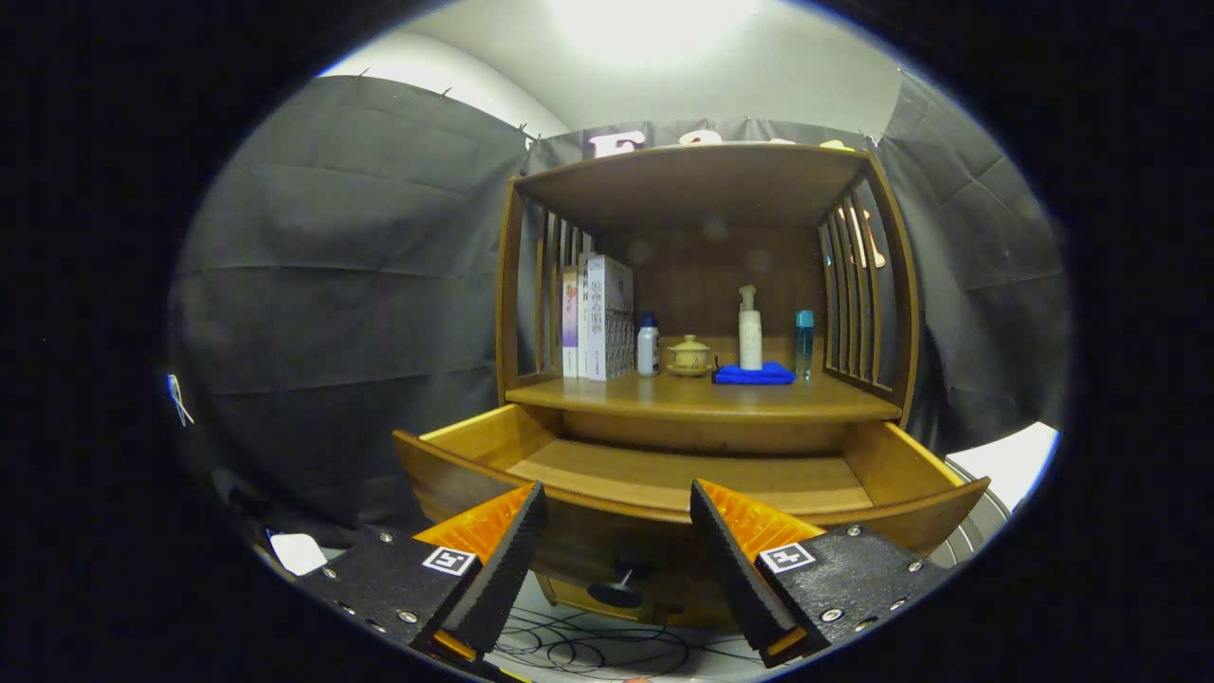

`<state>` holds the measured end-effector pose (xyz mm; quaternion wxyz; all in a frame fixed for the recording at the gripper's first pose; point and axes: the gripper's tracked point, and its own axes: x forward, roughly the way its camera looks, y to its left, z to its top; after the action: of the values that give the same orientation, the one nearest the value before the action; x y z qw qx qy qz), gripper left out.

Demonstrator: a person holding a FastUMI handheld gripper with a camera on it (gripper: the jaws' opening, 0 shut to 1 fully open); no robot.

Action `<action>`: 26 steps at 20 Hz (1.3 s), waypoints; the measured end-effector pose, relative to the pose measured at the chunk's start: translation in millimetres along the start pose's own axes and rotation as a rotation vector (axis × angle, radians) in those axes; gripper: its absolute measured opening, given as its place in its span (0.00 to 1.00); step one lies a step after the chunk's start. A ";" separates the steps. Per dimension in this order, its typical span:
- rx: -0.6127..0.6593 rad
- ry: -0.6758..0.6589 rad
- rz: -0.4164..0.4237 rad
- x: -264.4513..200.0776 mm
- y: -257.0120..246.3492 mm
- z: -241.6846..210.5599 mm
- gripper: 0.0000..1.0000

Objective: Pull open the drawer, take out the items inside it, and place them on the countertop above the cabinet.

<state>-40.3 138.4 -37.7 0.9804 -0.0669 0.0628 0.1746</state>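
Standing open: drawer (683, 479), stiff wood, sliding; knob (621, 581) best hold. Claw (616, 531) gaping, holding nothing. Bottle (749, 330) sitting upright on table (702, 396), light, tippy.

A strong light sits overhead, far above the cabinet (702, 285), and blows out to a white glare on the pale ceiling. Below it the scene is dim: the dark cloth walls soak up light, and the top shelf casts shade over the back panel of the cabinet, while the desk (702, 394) and the floor of the open drawer (683, 474) catch a warm sheen. The fisheye lens bends straight lines, so the drawer front bows and the cabinet posts curve outward. The middle is sharp; toward the rim detail softens. The tool (616, 560), its fingers apart and holding nothing, is near and slightly soft.
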 end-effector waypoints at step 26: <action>0.192 0.665 -0.077 114.8 -90.9 -99.0 0.91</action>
<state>88.5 77.0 -142.0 0.9140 -0.0297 0.3923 0.0993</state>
